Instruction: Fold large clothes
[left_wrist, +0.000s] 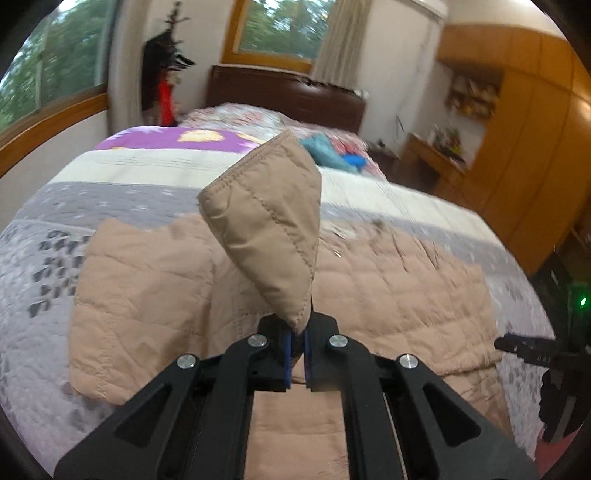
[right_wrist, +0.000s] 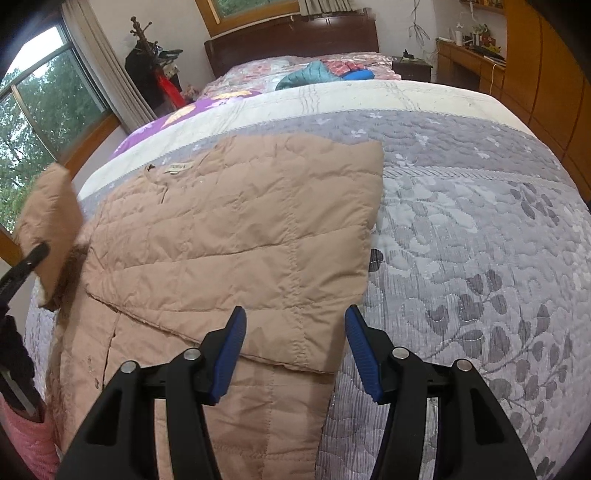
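- Our left tool (left_wrist: 297, 334) is clamped tight on a sleeve (left_wrist: 264, 236) of the tan quilted jacket (left_wrist: 388, 295); we hold the sleeve lifted above the rest of the garment, its cuffed end standing up toward the far end of the bed.
- Our right tool (right_wrist: 295, 349) has its blue pads (right_wrist: 231, 354) spread wide with nothing between them; it hovers over the near right edge of the jacket (right_wrist: 236, 236).
- We see the bed (right_wrist: 461, 229) filling most of both views, covered by a grey spread with a leaf pattern, then a cream band and a purple flowered band farther up.
- We see the jacket spread flat on the grey spread, one side folded over its middle, a small label near the neck.
- We see a dark wooden headboard (right_wrist: 291, 37) at the far end of the bed.
- We see a heap of teal and blue cloth (right_wrist: 317, 74) near the pillows, well apart from the jacket.
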